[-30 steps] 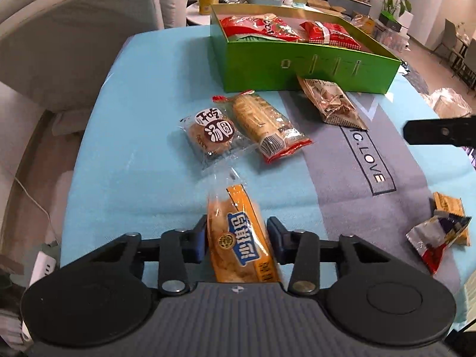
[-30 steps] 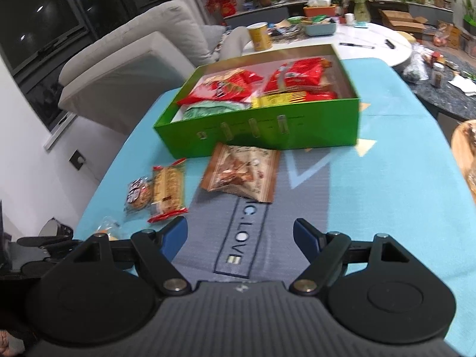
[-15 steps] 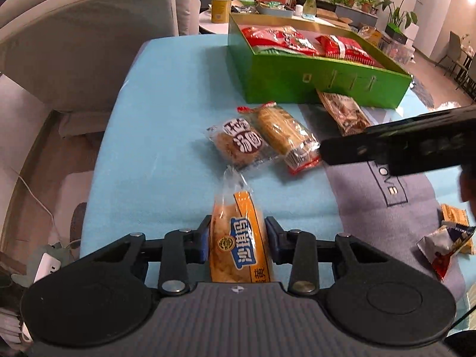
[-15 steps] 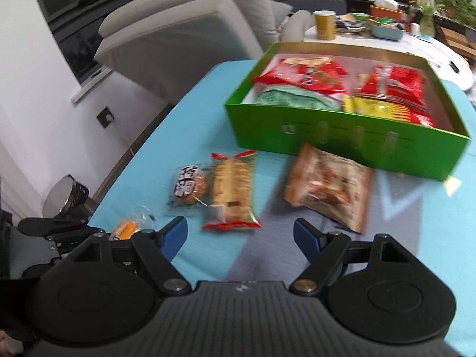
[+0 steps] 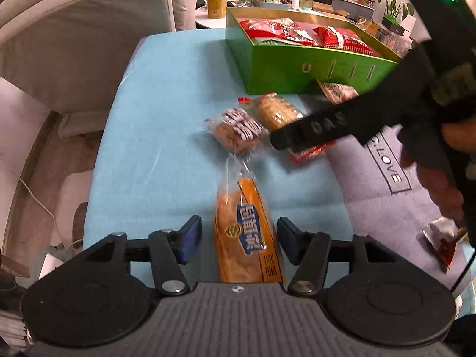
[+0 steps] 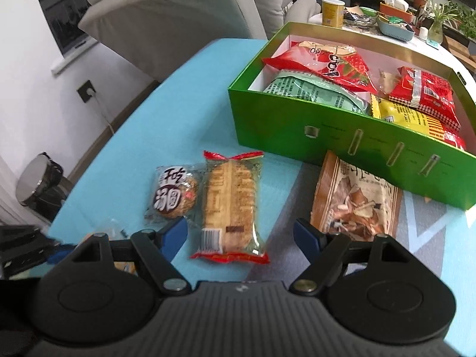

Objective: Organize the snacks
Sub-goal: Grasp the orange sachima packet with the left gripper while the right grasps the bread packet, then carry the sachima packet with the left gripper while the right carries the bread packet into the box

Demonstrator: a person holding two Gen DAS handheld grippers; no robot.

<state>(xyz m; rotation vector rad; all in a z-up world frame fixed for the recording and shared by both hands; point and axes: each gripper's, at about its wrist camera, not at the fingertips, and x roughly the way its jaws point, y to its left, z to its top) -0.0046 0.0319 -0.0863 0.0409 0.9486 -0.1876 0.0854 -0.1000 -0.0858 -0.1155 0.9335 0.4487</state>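
Table [image 5: 166, 125]: blue cloth fills mid-frame; we see loose snacks close together, so one gripper may knock a neighbour.
Green box [image 6: 276, 125]: upper right of the right wrist view, already crowded; we judge a new packet could ride over the wall.
Right gripper [image 6: 240, 233]: jaws wide, empty, astride the long biscuit packet [image 6: 230, 205]; closing off-centre may snag the round cake packet [image 6: 174, 192] touching its left side.
Left gripper [image 5: 239, 239]: jaws spread, pads clear of the orange bread packet [image 5: 245, 232] between them at lower centre; we cannot tell whether it rests on the cloth.
Crossing risk: the right tool passes above the left view's snacks; we expect a collision if both move together.
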